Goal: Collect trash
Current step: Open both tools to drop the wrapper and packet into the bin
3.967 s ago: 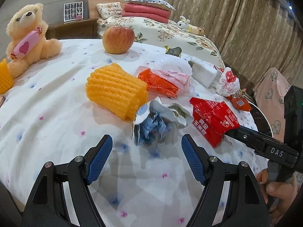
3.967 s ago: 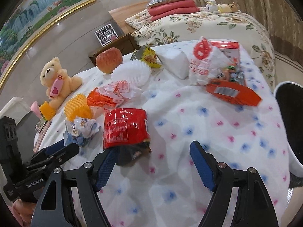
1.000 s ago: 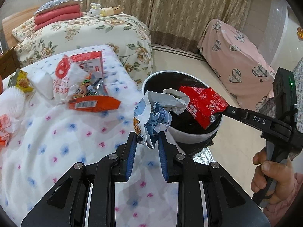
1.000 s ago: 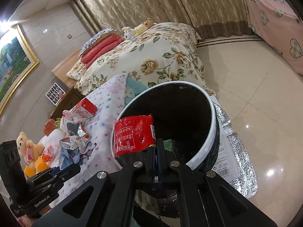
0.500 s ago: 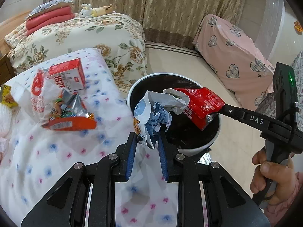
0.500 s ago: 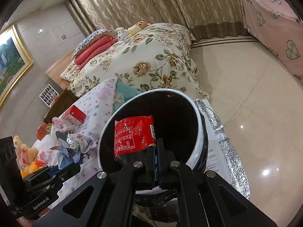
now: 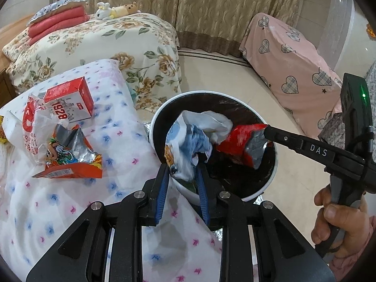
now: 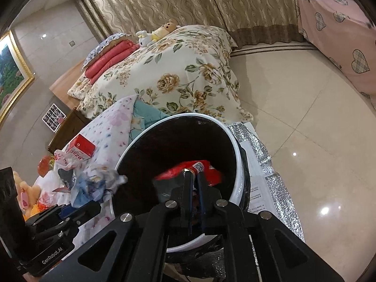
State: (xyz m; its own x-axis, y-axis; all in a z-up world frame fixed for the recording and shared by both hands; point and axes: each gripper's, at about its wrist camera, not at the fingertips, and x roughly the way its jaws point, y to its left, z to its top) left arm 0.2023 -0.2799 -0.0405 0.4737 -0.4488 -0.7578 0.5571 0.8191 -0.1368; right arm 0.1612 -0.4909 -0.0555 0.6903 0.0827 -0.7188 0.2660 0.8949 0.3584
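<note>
My left gripper (image 7: 182, 176) is shut on a crumpled white and blue wrapper (image 7: 192, 141) and holds it over the near rim of the trash bin (image 7: 162, 117), a white-rimmed bin with a black liner. My right gripper (image 8: 193, 188) is shut on a red snack packet (image 8: 188, 171) and holds it tipped down inside the bin (image 8: 235, 141). The packet (image 7: 244, 145) hangs over the bin's middle in the left wrist view. The wrapper (image 8: 94, 183) shows at the bin's left rim in the right wrist view.
On the dotted tablecloth (image 7: 47, 211) lie an orange foil wrapper (image 7: 68, 159), a red and white carton (image 7: 68, 101) and a white plastic bag (image 7: 35, 127). A floral bed (image 7: 105, 47) stands behind, a pink covered seat (image 7: 293, 58) at right. Silver foil sheet (image 8: 270, 176) lies by the bin.
Both grippers have moved further over the bin. The red packet has tipped downward and sunk lower into the bin. The wrapper now sits over the bin's near rim.
</note>
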